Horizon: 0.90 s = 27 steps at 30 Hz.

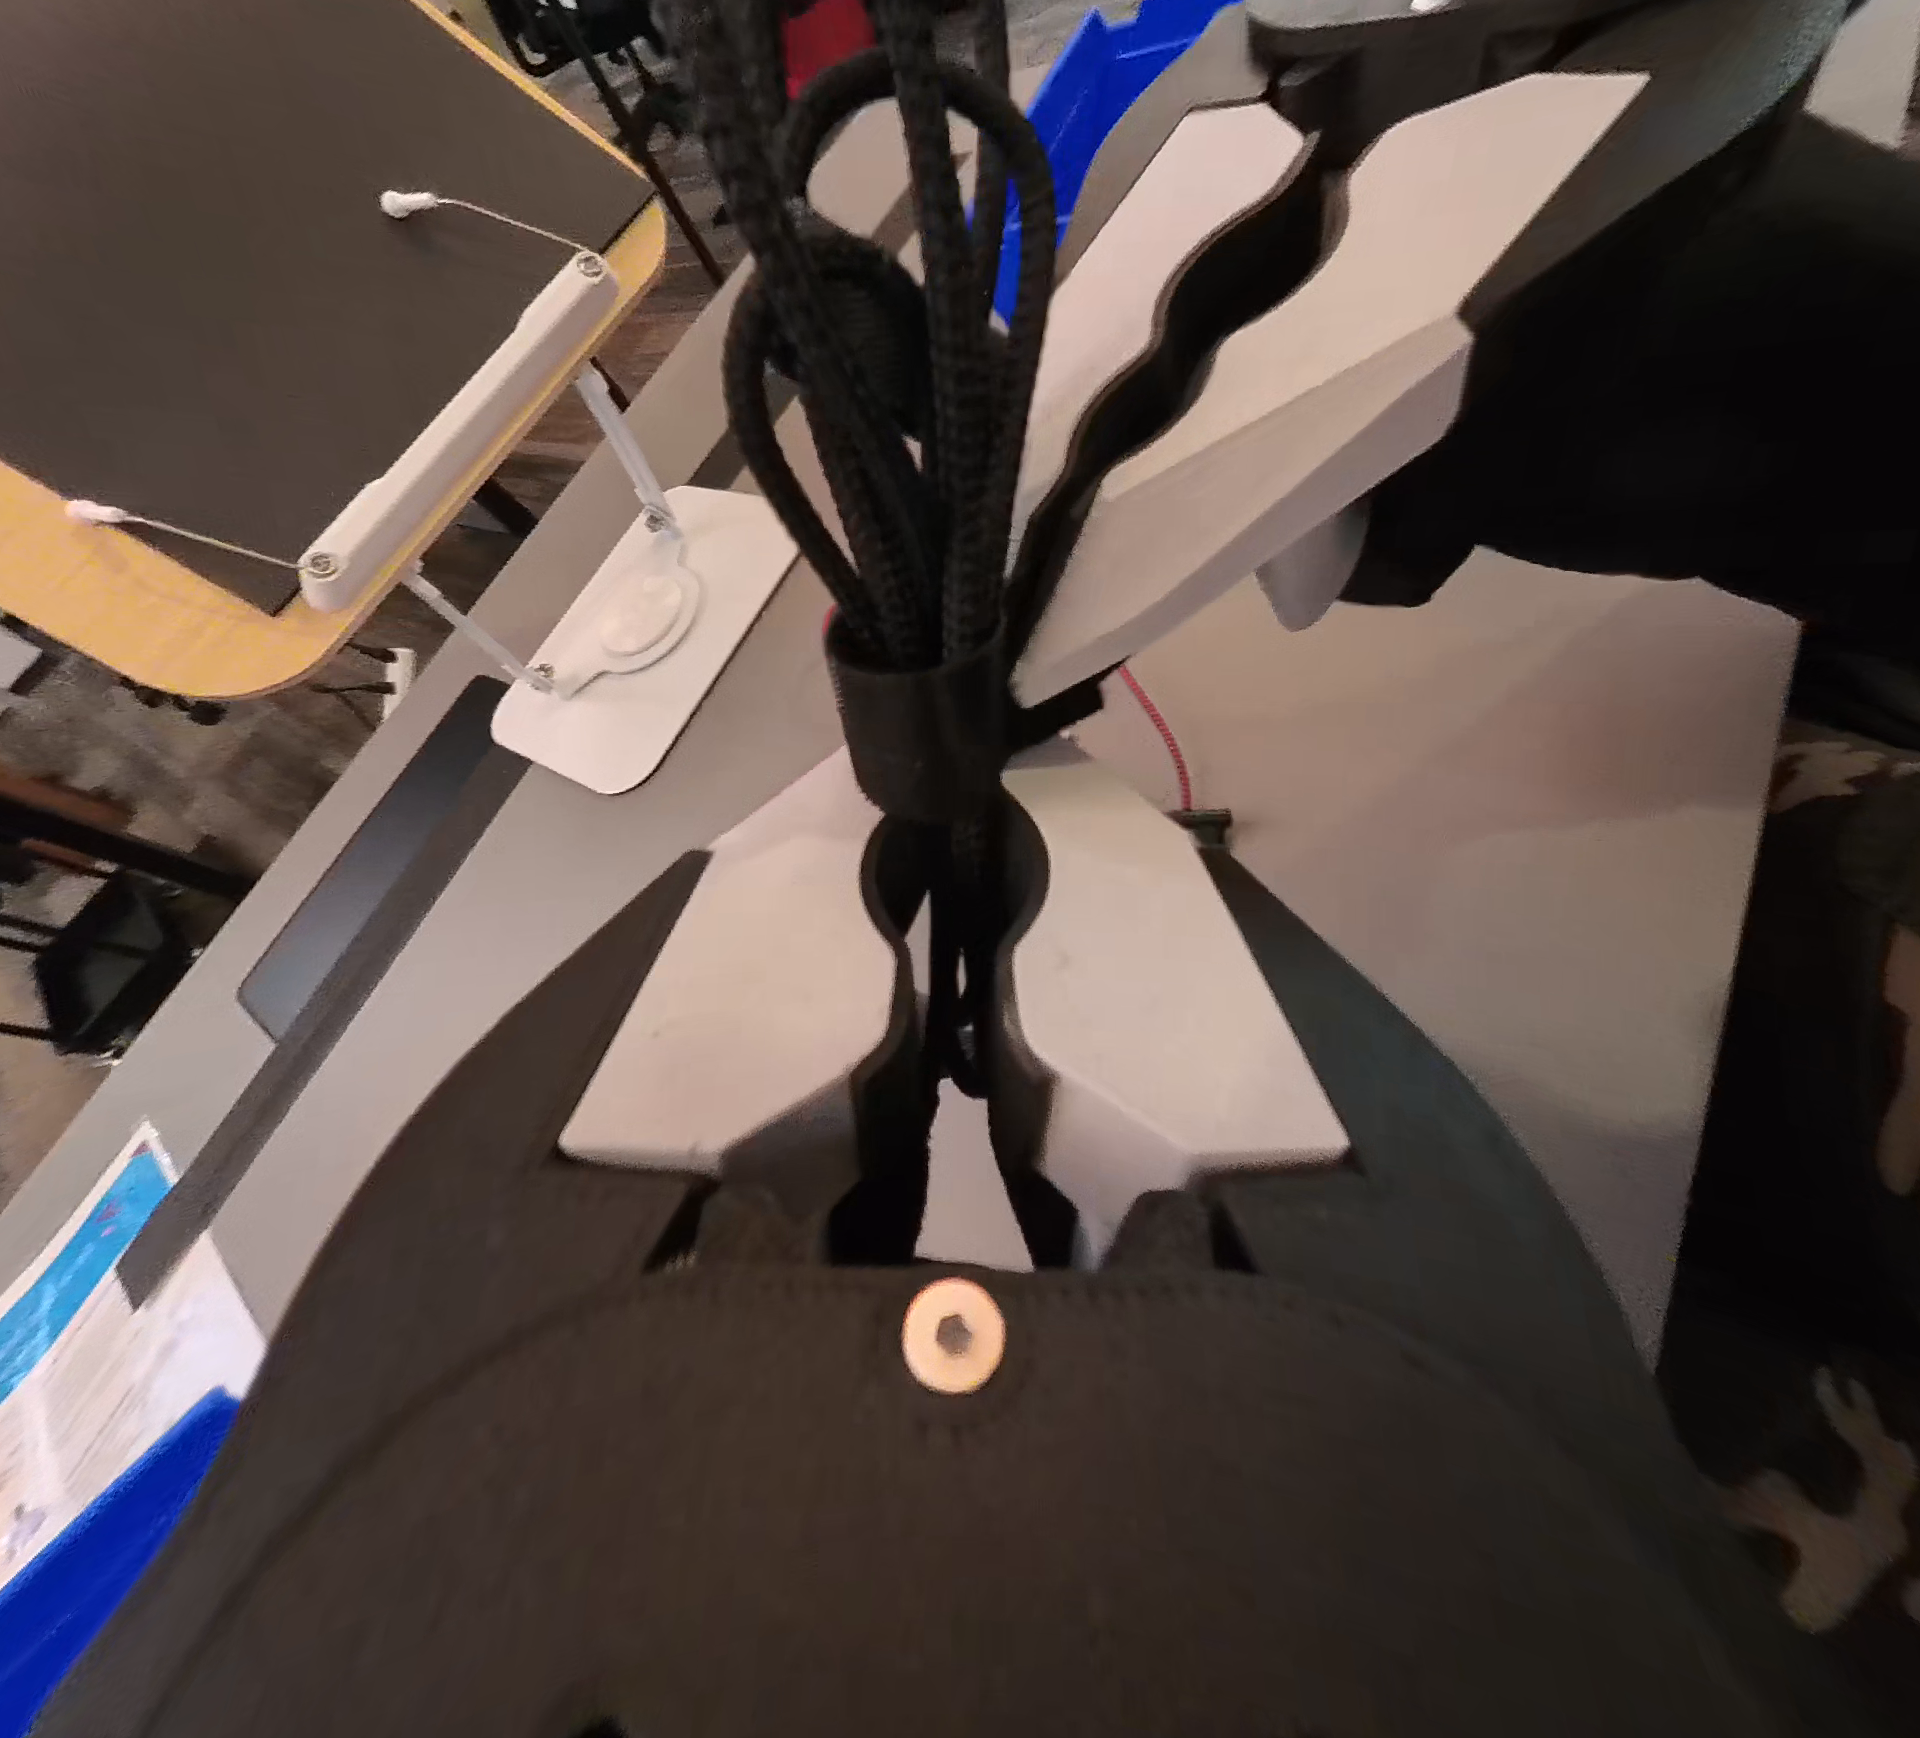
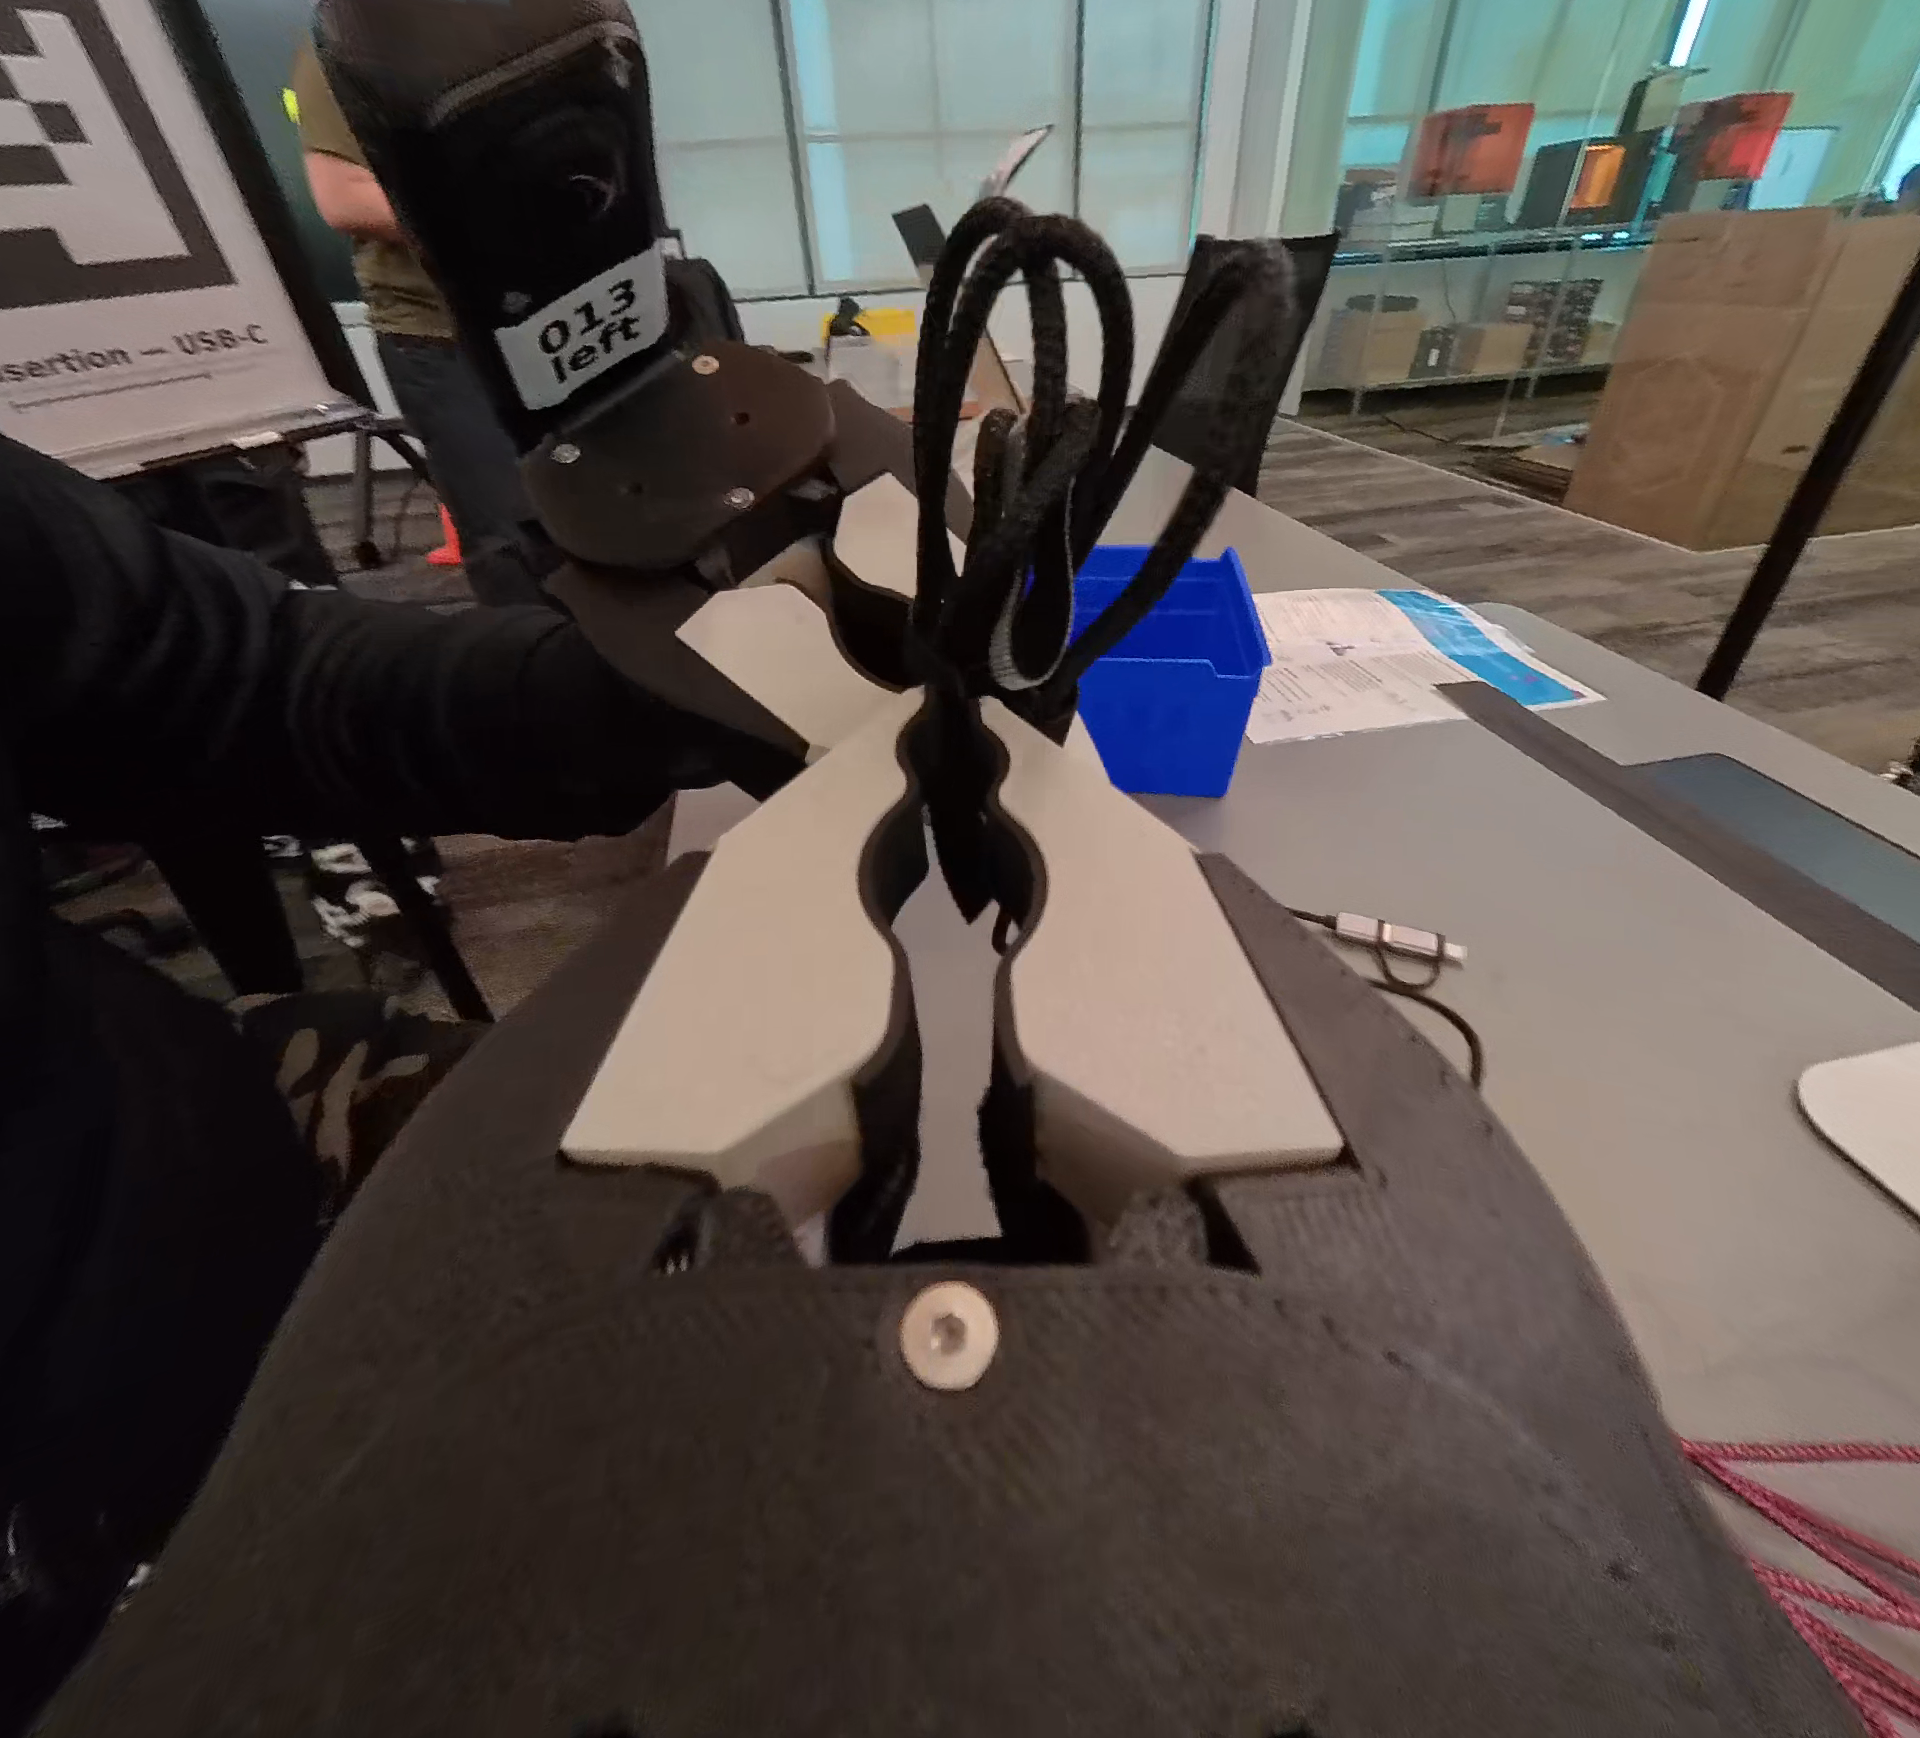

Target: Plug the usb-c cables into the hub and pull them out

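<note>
A coiled bundle of black braided usb-c cable (image 1: 883, 400) is bound by a black strap (image 1: 914, 732) and held in the air between both grippers. My left gripper (image 1: 956, 857) is shut on the bundle just below the strap. My right gripper (image 1: 1039, 660) comes in from the upper right, shut on the strap's loose end. In the right wrist view my right gripper (image 2: 951, 732) pinches the black strap below the cable loops (image 2: 1029, 400), with the left gripper (image 2: 883, 618) right behind it. A small silver hub (image 2: 1397, 930) with a thin black lead lies on the grey table (image 2: 1558, 857).
A blue bin (image 2: 1164, 670) stands on the table behind the bundle, with papers (image 2: 1382, 660) beside it. A red braided cable (image 2: 1818, 1563) lies at the lower right. A white stand base (image 1: 634, 649) holds a dark board (image 1: 260, 234) at the table's left. A person stands in the background. Left tips to right tips: about 5 cm.
</note>
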Tool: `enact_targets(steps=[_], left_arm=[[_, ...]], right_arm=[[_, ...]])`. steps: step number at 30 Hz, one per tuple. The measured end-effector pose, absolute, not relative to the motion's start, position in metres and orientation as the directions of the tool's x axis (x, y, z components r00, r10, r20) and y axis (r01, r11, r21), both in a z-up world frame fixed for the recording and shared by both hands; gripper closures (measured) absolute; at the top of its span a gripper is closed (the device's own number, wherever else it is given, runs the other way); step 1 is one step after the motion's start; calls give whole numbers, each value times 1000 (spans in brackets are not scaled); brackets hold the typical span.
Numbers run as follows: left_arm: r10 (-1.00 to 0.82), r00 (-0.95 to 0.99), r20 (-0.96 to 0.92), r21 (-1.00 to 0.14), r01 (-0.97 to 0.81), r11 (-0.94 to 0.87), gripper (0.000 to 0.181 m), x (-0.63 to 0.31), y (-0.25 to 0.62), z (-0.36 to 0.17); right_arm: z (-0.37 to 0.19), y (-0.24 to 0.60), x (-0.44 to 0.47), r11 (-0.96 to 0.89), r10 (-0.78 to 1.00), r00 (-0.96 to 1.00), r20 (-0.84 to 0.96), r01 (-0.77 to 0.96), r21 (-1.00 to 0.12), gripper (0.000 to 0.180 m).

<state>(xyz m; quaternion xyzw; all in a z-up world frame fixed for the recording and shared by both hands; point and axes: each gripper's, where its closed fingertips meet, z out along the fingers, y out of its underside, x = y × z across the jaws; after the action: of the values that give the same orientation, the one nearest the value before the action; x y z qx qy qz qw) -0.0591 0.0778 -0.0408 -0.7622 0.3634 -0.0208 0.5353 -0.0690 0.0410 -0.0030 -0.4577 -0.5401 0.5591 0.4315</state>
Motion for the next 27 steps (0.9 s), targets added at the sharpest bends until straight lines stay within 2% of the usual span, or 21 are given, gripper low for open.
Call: enact_targets(steps=[14, 16, 27], left_arm=[[-405, 753, -518, -770, -617, -162, 181, -75, 88, -38], [-403, 745, -531, -765, -626, -150, 181, -71, 86, -37], [-474, 747, -467, -792, -591, -152, 181, -63, 84, -40]], right_arm=[[-8, 52, -72, 16, 999, -38, 14, 67, -998, 171], [-10, 60, -71, 9, 1000, 12, 10, 69, -998, 161], [-8, 63, -69, 54, 998, -17, 53, 46, -998, 155]])
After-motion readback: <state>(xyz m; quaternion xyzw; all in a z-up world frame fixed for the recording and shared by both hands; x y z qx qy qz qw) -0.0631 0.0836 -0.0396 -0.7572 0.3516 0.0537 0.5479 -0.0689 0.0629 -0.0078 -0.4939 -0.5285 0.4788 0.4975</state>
